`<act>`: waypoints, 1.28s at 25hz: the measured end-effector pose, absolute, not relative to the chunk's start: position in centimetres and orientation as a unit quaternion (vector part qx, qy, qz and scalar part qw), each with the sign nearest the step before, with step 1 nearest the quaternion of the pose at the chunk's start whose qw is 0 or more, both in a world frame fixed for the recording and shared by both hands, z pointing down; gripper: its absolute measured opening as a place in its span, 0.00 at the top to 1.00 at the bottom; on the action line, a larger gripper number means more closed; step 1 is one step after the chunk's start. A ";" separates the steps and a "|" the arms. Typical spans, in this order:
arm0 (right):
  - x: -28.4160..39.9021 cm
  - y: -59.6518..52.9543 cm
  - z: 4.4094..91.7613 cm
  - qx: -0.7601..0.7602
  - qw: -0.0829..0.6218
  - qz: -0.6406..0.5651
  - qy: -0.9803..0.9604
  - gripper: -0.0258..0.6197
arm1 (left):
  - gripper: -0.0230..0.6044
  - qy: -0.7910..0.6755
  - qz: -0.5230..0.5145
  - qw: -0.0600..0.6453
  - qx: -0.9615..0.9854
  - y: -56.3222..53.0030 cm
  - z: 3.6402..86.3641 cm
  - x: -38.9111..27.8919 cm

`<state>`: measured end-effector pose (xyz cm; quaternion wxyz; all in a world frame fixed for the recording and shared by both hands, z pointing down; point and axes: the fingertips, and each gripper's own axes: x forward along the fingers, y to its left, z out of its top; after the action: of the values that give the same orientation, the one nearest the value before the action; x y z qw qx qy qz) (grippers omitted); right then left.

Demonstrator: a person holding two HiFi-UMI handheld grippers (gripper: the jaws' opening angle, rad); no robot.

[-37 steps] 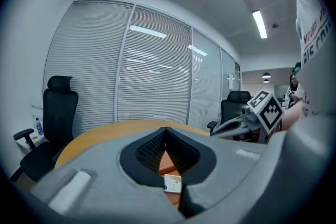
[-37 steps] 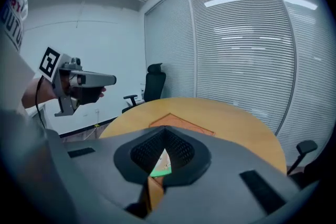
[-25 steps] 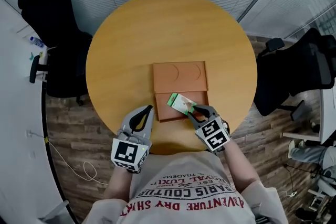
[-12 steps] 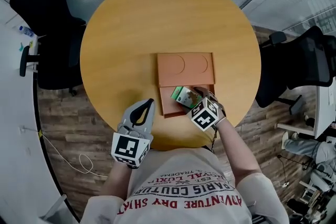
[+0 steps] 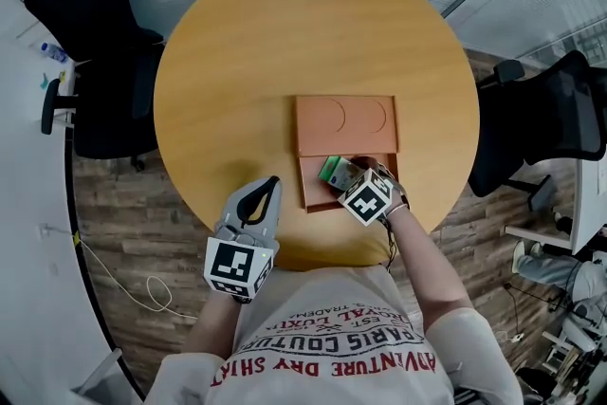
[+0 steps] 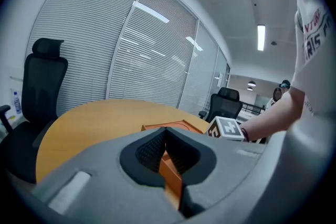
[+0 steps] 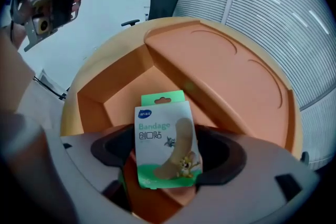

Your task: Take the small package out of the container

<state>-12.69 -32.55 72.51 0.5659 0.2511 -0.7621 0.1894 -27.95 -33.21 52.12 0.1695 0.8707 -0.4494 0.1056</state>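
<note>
An orange container (image 5: 346, 123) lies on the round wooden table (image 5: 247, 62), its near compartment (image 7: 126, 102) uncovered. The small package (image 5: 335, 171), a green and white bandage packet (image 7: 165, 139), stands upright in that compartment. My right gripper (image 5: 353, 175) points steeply down over it. Its jaws have just been opening and now stand wide on either side of the packet (image 7: 168, 157) without pressing it. My left gripper (image 5: 271, 183) hovers above the table's near edge, left of the container, shut and empty. In the left gripper view (image 6: 166, 134) only a sliver of the container (image 6: 169, 124) shows between the jaws.
The container's far half (image 7: 226, 71) is a flat lid with two round recesses. Black office chairs stand at the left (image 5: 85, 24) and right (image 5: 541, 123) of the table. Blinds line the far wall. A person's torso fills the near edge.
My right gripper has lowered the packet into the container's near compartment, tilted steeply down and opened its jaws. The left gripper has sunk slightly toward the table.
</note>
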 end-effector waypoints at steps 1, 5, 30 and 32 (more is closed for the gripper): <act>-12.7 -32.6 72.5 0.250 0.564 0.190 -0.764 0.36 | 0.94 -0.450 0.106 0.169 0.870 -33.2 52.1 -28.0; -12.5 -32.4 72.4 0.241 0.568 0.182 -0.766 0.39 | 0.94 -0.449 0.107 0.165 0.871 -33.0 52.0 -27.9; -12.6 -31.2 63.2 0.237 0.519 0.057 -0.819 0.40 | 0.94 -0.453 0.112 0.118 0.877 -31.3 48.0 -25.9; -12.4 -31.6 61.3 0.262 0.492 0.058 -0.828 0.40 | 0.94 -0.454 0.113 0.113 0.877 -31.0 47.6 -25.6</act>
<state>-12.41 -31.56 61.33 0.4921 0.2619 -0.8282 0.0584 -25.60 -30.99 47.62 0.1132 0.8767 -0.4538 0.1125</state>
